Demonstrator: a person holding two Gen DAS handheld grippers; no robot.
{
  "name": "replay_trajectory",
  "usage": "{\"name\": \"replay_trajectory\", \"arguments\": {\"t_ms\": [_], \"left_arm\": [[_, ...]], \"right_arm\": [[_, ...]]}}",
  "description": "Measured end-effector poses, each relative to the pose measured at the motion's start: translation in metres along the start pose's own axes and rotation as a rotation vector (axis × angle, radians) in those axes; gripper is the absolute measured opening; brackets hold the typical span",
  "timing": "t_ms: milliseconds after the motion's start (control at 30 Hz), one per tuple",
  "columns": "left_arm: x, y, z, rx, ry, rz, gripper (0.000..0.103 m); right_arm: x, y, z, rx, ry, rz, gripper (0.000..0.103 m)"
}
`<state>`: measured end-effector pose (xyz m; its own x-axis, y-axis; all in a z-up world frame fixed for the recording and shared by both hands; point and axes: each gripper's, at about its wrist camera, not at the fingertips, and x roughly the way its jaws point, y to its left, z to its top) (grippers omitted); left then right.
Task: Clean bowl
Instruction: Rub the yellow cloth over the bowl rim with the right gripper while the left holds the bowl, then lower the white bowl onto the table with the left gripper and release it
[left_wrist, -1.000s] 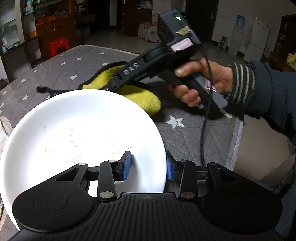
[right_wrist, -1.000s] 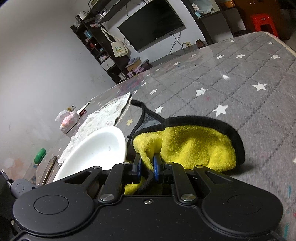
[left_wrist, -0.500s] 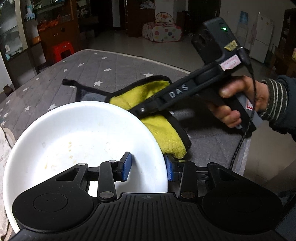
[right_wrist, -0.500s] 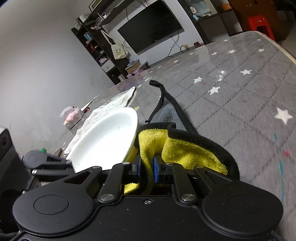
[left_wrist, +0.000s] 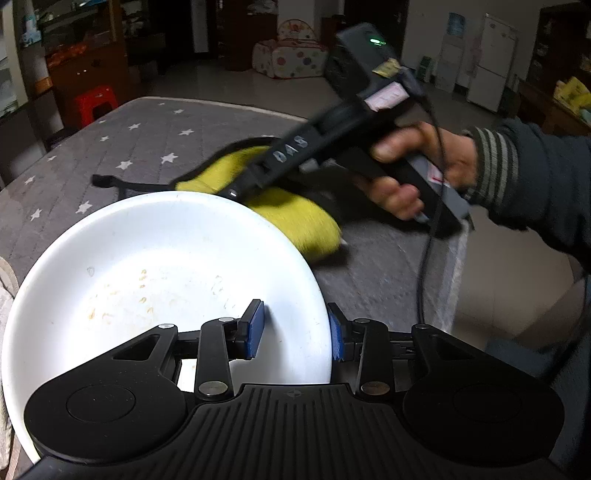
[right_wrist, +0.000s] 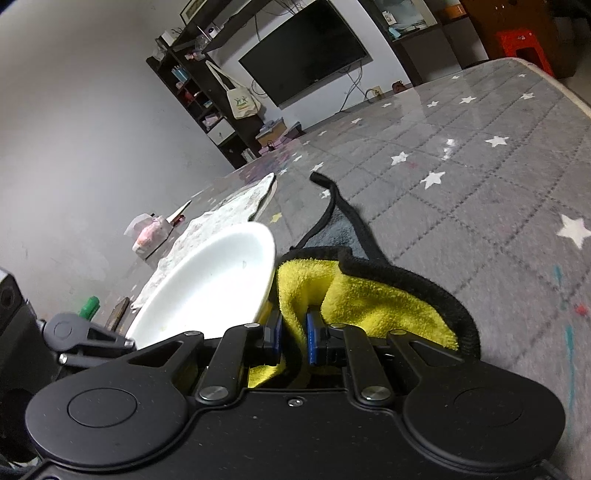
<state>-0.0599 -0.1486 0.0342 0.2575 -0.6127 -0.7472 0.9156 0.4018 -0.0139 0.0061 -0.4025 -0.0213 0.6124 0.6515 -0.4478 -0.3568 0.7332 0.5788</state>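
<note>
A white bowl (left_wrist: 159, 266) with yellowish food specks inside fills the left wrist view. My left gripper (left_wrist: 295, 334) is shut on its near right rim, one blue pad inside and one outside. In the right wrist view the same bowl (right_wrist: 210, 284) sits left of a yellow cloth (right_wrist: 369, 299) with a black border. My right gripper (right_wrist: 293, 334) is shut on a fold of that cloth. Seen from the left wrist, the right gripper (left_wrist: 236, 192) hangs just past the bowl's far rim with the yellow cloth (left_wrist: 295, 214) under it, held by a person's hand (left_wrist: 410, 170).
Everything rests on a grey star-patterned tabletop (right_wrist: 480, 177). A pale patterned cloth (right_wrist: 229, 210), a pink packet (right_wrist: 151, 232) and a green cap (right_wrist: 90, 306) lie beyond the bowl. The table's right edge (left_wrist: 458, 258) runs near the hand. A red stool (left_wrist: 94, 105) stands off the far corner.
The right gripper has dragged the yellow cloth closer to the bowl's rim and is blurred with motion. The left gripper keeps its hold on the bowl.
</note>
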Motion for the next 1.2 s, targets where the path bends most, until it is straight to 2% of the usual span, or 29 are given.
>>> {"name": "replay_trajectory", "arguments": {"t_ms": [367, 733, 867, 1000, 1200], "left_arm": [[-0.008, -0.002, -0.011, 0.004, 0.019, -0.015, 0.036], [-0.014, -0.005, -0.018, -0.008, 0.024, -0.008, 0.035], [-0.026, -0.008, -0.016, -0.027, -0.016, 0.014, 0.036], [-0.044, -0.007, -0.015, -0.067, -0.071, 0.045, 0.043], [-0.072, 0.002, -0.021, -0.172, -0.15, 0.15, 0.045]], "right_arm": [[0.019, -0.006, 0.02, -0.01, 0.019, 0.018, 0.014], [0.027, 0.023, 0.018, -0.2, -0.023, -0.149, 0.014], [0.028, 0.03, 0.015, -0.236, -0.031, -0.189, 0.013], [0.026, 0.038, 0.012, -0.286, -0.059, -0.222, 0.012], [0.016, 0.057, 0.014, -0.352, -0.116, -0.261, 0.012]]}}
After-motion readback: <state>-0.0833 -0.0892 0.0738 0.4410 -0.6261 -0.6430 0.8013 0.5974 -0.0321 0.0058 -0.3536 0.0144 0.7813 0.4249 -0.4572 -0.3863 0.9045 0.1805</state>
